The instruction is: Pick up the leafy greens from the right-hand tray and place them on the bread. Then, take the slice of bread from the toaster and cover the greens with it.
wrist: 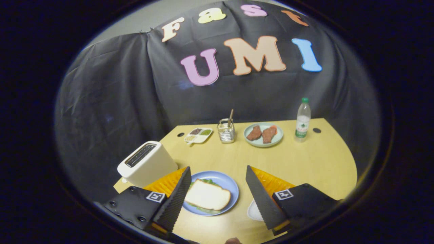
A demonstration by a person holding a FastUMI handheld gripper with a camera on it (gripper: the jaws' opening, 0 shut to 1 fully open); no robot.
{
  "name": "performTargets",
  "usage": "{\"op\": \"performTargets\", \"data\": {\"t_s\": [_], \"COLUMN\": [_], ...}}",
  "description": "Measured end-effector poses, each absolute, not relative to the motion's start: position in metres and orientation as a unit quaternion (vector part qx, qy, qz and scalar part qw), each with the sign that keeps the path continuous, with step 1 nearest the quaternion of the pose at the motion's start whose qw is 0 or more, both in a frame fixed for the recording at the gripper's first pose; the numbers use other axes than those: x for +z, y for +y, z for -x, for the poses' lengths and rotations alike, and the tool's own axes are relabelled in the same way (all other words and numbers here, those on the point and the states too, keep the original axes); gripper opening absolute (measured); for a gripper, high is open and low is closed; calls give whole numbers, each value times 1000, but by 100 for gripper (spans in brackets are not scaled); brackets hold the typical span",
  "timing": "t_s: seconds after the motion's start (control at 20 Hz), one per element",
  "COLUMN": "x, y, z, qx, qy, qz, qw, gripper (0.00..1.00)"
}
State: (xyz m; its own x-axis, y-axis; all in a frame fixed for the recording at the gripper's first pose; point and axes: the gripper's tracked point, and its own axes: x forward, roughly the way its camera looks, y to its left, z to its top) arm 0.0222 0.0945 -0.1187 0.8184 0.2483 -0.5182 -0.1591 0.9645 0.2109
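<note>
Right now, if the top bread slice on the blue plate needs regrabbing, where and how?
Probably pinch the bread slice across its two long edges, coming from above: it lies flat on the blue plate over greens. The open hand-held gripper already straddles it.

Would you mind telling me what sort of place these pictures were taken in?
Probably a staged kitchen-style booth: a rounded yellow wooden table before a draped black cloth wall, laid with a white toaster and a blue plate holding a slice of bread over greens. The tool hangs open above it.

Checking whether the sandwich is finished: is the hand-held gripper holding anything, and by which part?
Nothing. The hand-held gripper is open, fingers apart either side of the bread on the blue plate.
</note>
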Motion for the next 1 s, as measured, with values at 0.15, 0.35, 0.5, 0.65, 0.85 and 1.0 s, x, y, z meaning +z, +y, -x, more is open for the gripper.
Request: {"op": "performTargets", "data": {"t_s": [0.15,0.35,0.5,0.65,0.85,1.0], "x": [-83,-44,-21,-6,8,21], "y": [69,32,13,-1,-12,-20], "z": [-14,5,23,38,52,62], "qx": [72,18,-15,-41,-63,-78], "qy": [237,185,156,131,106,90], "qz": [-60,-24,-11,-6,1,0], "qw": [967,982,988,991,992,993], "gripper": [100,100,100,100,100,100]}}
